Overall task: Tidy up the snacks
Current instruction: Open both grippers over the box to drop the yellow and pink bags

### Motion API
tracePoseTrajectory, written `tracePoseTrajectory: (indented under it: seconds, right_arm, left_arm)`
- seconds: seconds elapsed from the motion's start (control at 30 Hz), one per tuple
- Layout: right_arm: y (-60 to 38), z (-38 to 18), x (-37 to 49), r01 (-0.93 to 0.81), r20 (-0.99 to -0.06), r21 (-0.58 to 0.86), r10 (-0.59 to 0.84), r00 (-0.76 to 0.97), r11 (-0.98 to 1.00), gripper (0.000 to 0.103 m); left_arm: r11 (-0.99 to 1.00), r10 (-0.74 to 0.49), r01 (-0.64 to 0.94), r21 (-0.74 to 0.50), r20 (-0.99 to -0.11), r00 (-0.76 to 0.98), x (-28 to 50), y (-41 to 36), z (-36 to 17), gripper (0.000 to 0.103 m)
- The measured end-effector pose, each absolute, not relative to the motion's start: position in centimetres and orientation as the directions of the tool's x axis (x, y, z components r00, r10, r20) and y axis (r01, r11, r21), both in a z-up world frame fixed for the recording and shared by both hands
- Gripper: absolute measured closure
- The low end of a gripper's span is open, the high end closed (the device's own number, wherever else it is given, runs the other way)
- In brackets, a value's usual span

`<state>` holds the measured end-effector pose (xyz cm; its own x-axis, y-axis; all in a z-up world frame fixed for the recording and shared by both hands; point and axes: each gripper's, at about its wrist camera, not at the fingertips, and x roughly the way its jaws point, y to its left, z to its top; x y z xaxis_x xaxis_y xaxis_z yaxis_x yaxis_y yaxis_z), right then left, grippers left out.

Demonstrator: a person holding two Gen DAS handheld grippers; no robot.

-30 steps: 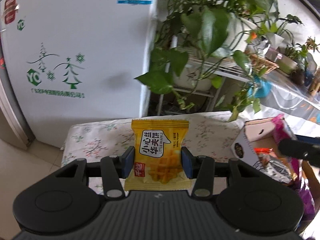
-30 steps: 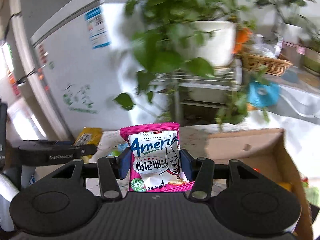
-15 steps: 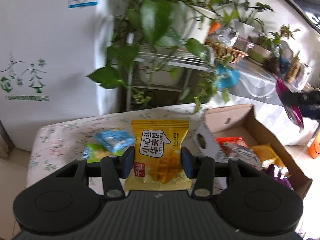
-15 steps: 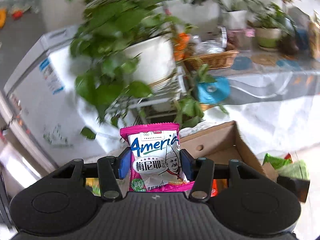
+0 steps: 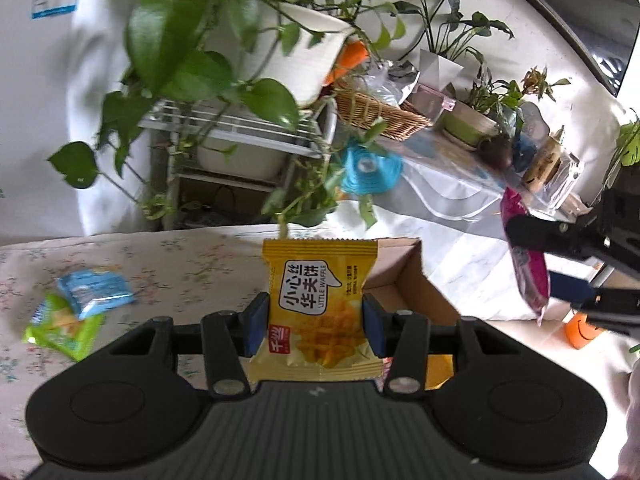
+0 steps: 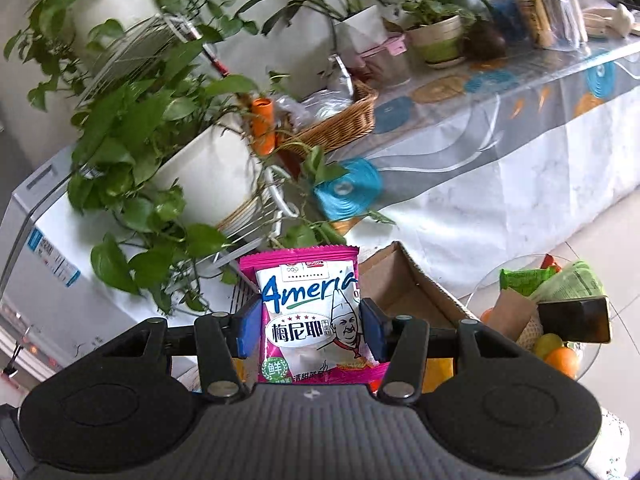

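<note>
Carry step, judging by both loads: left gripper [image 5: 316,316] clamped on yellow waffle packet [image 5: 318,308], blue pads pressing its two side edges, packet upright between them. Right gripper [image 6: 306,326] likewise clamped on pink biscuit packet [image 6: 310,316], held upright. Cardboard box [image 5: 412,280] open just beyond the yellow packet, on flowered tablecloth [image 5: 180,264]; same box behind the pink packet in the right wrist view, some wrappers showing low between the fingers. Blue packet [image 5: 96,292] and green packet [image 5: 62,326] lying on the cloth, well left of the box, not yet gathered. Next, probably: bring each packet over the box mouth, tilt down, spread the fingers to drop inside. Worth keeping the two grippers from crowding one another above the narrow opening.
</note>
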<state>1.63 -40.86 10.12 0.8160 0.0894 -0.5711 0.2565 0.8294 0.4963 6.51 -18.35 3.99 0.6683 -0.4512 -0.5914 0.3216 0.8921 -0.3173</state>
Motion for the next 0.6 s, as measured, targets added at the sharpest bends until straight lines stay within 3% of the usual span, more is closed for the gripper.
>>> tracePoseTrajectory:
  seconds: [0.43,0.6]
  right_arm:
    - [-42.8,8.6,2.2,0.402,-0.613,0.577,0.052,0.789,0.711,0.042]
    - [-43.2,8.2,2.1,0.435,-0.619,0.599,0.044,0.784,0.672,0.029]
  left_arm:
    - [0.892,-0.452,0.317,-0.322,-0.654,0.607,8.6,-23.6,2.4,0.054]
    - [0.889,-0.458,0.326,-0.322,-0.636,0.621,8.3,-23.7,3.0,0.028]
